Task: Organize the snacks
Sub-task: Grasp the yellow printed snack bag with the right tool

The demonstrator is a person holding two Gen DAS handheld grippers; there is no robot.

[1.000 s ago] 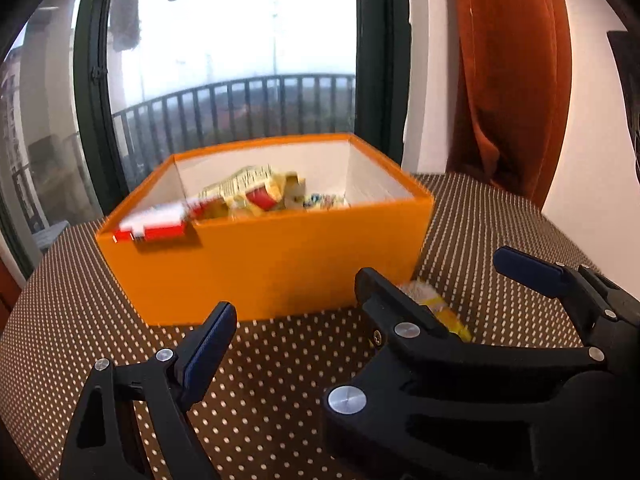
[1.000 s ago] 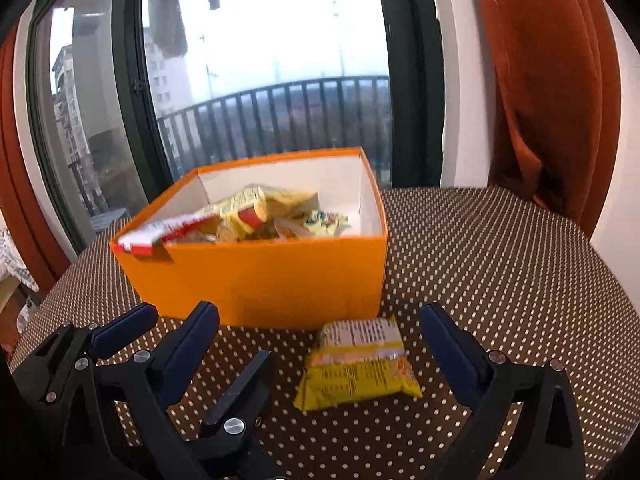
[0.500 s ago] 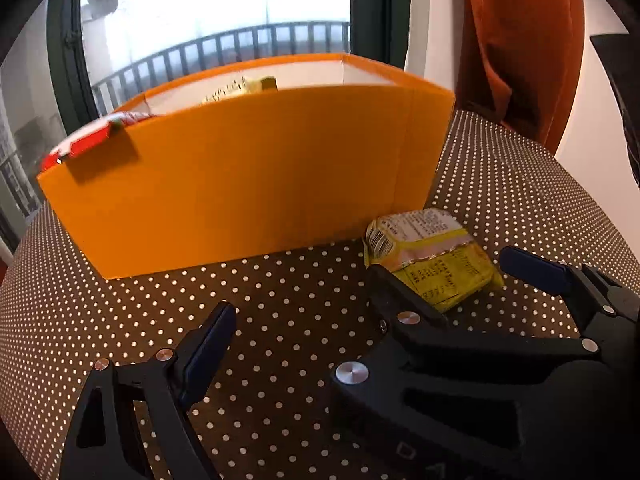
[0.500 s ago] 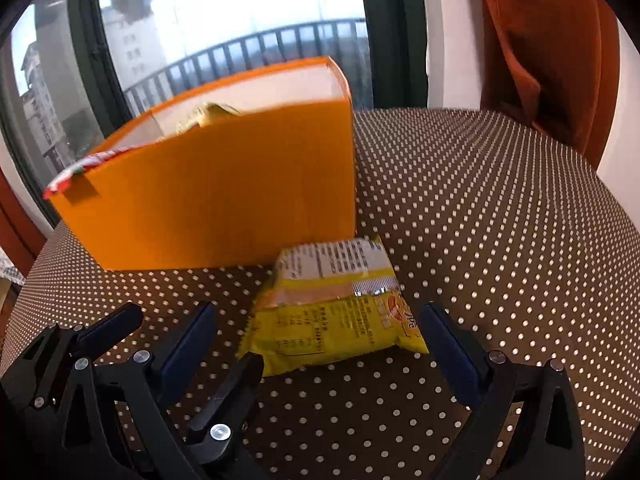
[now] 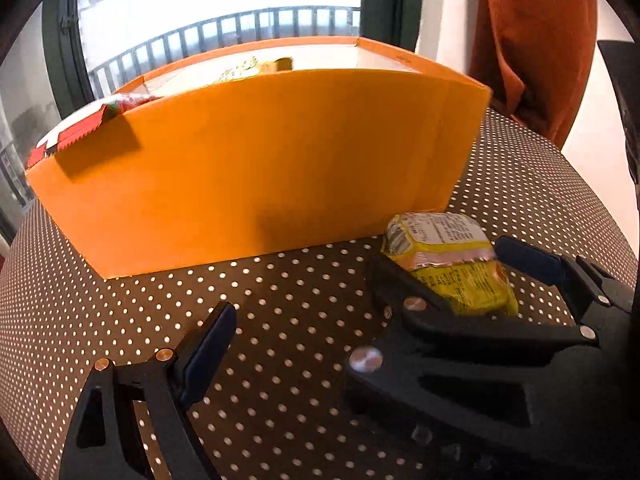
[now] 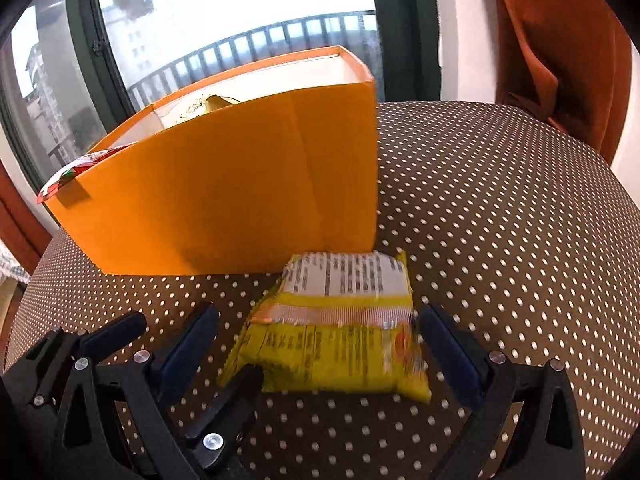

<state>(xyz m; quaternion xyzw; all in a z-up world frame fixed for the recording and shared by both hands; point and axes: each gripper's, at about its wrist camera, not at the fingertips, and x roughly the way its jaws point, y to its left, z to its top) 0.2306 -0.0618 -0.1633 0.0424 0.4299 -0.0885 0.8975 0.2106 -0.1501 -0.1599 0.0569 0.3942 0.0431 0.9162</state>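
One yellow snack packet (image 6: 340, 332) lies loose on the dotted tabletop (image 6: 520, 220), low centre of frame just before the orange box (image 6: 240, 200), between my wide-open, empty right tongs (image 6: 316, 356); looks light, crinkly, slippery, so I'd pinch its long sides mid-body; left tongs (image 5: 296, 300) open, empty.

The orange box (image 5: 256, 168) wall hides most snacks inside; the yellow packet's (image 6: 340, 344) right end blurs.
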